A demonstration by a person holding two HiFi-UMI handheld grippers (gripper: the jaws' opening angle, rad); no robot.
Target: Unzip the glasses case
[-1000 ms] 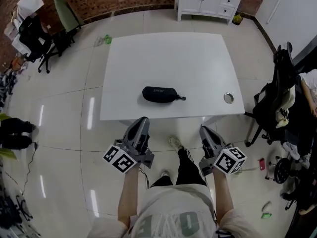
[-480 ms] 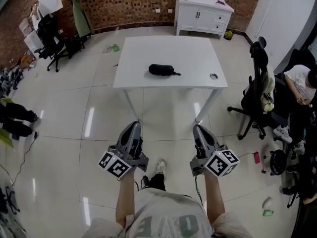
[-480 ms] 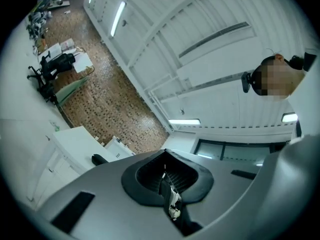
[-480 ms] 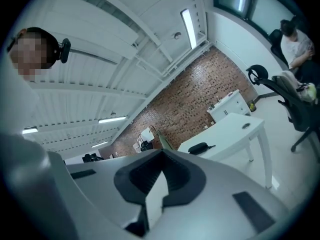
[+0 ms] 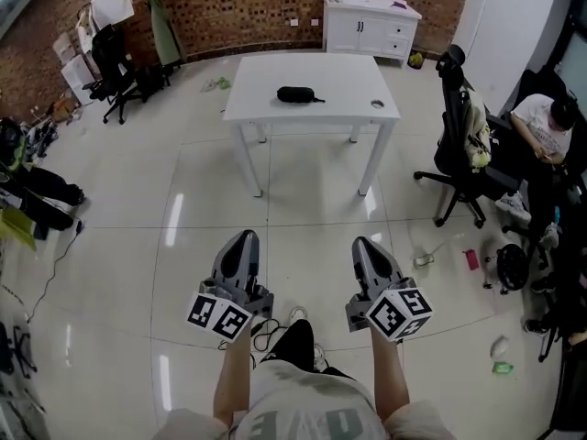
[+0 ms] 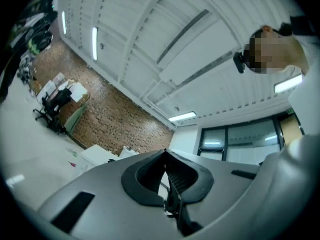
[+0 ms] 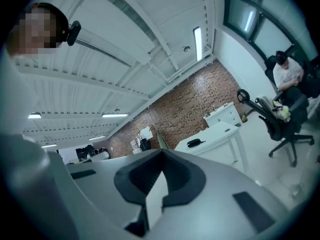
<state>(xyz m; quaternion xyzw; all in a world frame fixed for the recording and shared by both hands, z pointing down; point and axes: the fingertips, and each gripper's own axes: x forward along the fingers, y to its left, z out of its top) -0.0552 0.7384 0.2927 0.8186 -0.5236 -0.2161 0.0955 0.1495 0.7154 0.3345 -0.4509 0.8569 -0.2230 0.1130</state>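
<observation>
The black glasses case (image 5: 295, 94) lies zipped on the white table (image 5: 339, 99), far ahead across the tiled floor. My left gripper (image 5: 243, 238) and right gripper (image 5: 364, 244) are held side by side in front of the person's body, well short of the table, and both point toward it. Both are shut with nothing between the jaws. The right gripper view looks over the closed right gripper (image 7: 161, 151) to the small, distant case (image 7: 194, 142) on the table (image 7: 215, 132). The left gripper view shows the left gripper (image 6: 165, 154) closed, with mostly ceiling beyond.
A small round object (image 5: 377, 104) sits near the table's right edge. A white cabinet (image 5: 367, 30) stands behind it at the brick wall. A black office chair (image 5: 459, 108) and a seated person (image 5: 541, 126) are on the right; chairs and clutter (image 5: 110, 53) are on the left.
The person has backed away from the table. The table and case have shrunk toward the top of the head view. Both grippers stay shut in front of the body.
</observation>
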